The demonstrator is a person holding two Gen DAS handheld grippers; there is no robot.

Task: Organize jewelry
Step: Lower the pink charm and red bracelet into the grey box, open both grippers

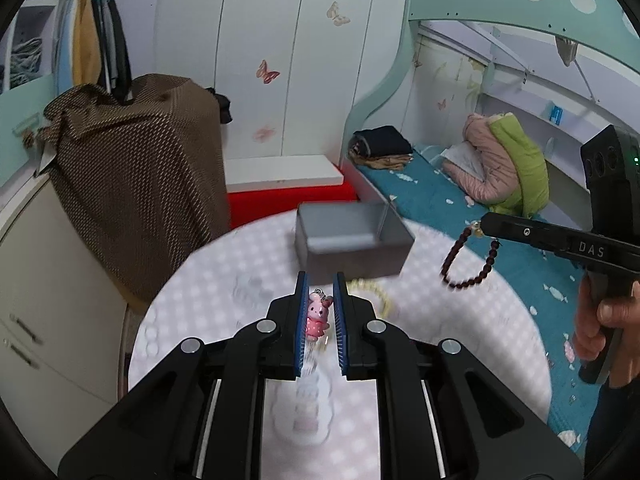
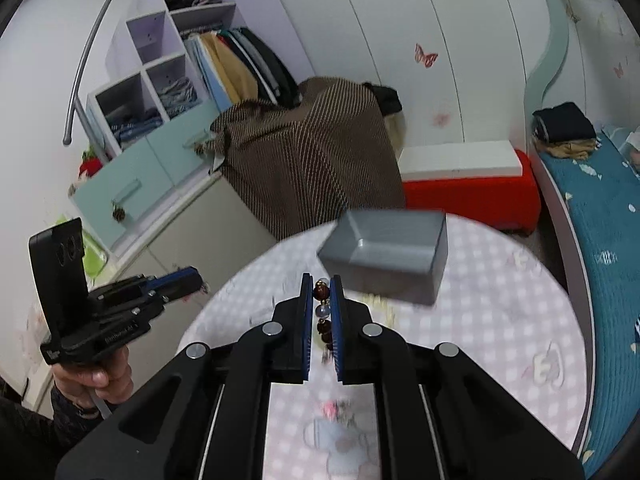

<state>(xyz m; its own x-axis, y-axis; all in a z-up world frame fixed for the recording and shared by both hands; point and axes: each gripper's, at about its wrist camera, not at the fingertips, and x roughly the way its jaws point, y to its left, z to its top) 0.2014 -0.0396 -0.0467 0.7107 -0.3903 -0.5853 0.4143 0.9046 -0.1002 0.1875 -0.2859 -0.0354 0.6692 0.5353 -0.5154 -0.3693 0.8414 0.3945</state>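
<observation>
My left gripper is shut on a small pink rabbit charm, held above the round checked table. My right gripper is shut on a dark red bead bracelet. In the left wrist view that bracelet hangs in a loop from the right gripper's tip, to the right of an open grey box. The same grey box stands at the far side of the table, just beyond both grippers. A pale yellow bead bracelet lies on the table in front of the box.
A brown draped piece of furniture stands left of the table, a red bench with a white top behind it. A bed with a teal cover runs along the right. More small trinkets lie blurred on the table below my right gripper.
</observation>
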